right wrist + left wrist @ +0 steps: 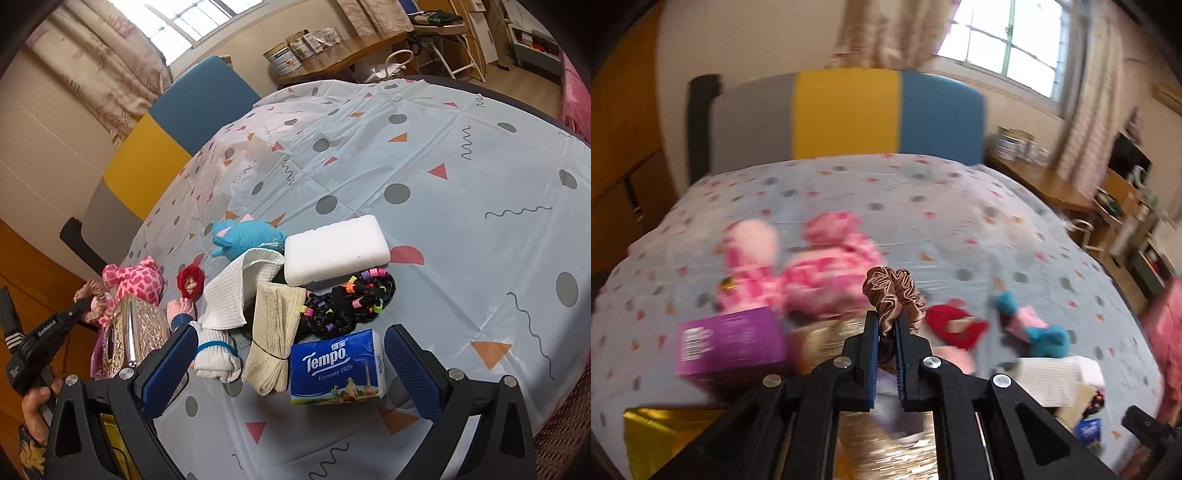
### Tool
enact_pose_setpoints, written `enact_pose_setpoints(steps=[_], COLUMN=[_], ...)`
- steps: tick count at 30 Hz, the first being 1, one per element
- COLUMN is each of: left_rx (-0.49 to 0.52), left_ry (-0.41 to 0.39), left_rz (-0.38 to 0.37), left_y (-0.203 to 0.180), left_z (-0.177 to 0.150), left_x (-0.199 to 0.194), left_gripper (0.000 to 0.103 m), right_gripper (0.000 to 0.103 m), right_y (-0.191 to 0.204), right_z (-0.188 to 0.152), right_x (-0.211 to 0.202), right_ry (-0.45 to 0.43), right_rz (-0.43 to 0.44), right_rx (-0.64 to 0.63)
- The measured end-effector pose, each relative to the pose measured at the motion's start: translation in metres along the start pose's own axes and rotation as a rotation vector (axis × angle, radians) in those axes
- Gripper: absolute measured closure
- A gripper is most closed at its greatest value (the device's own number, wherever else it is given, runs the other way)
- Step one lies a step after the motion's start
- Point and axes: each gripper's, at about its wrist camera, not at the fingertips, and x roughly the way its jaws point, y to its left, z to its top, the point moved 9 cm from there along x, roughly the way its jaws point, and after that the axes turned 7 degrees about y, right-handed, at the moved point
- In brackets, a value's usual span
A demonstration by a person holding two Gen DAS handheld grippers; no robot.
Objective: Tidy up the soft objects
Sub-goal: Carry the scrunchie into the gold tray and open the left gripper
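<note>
the left claw (885, 325) is pinched on a brown scrunchie (894, 295) and holds it up above the worktop (443, 206), near the pink plush toy (827, 273). the right claw (290, 354) is wide with nothing in it, over the tissue pack (336, 367) beside a white sponge (334, 249).

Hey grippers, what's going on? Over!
Left gripper shut on brown scrunchie. Right gripper open, over Tempo tissue pack. Nothing blocking.
</note>
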Motion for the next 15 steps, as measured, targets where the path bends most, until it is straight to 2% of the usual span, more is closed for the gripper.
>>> enact_pose_setpoints(steps=[7,15], left_rx=[-0.079,-0.131], left_ry=[0.005,0.037], left_rz=[0.056,0.067], left_y=[0.066,0.099], left_z=[-0.039,-0.101], left_x=[-0.023,-0.043], left_gripper=[0.095,0.095], right_gripper=[0.006,0.032], right_y=[0.012,0.042], right_z=[-0.007,-0.027], right_x=[0.008,0.021], right_ry=[0.039,0.118], right_rz=[-0.005,-0.009], right_rx=[-0.062,-0.225])
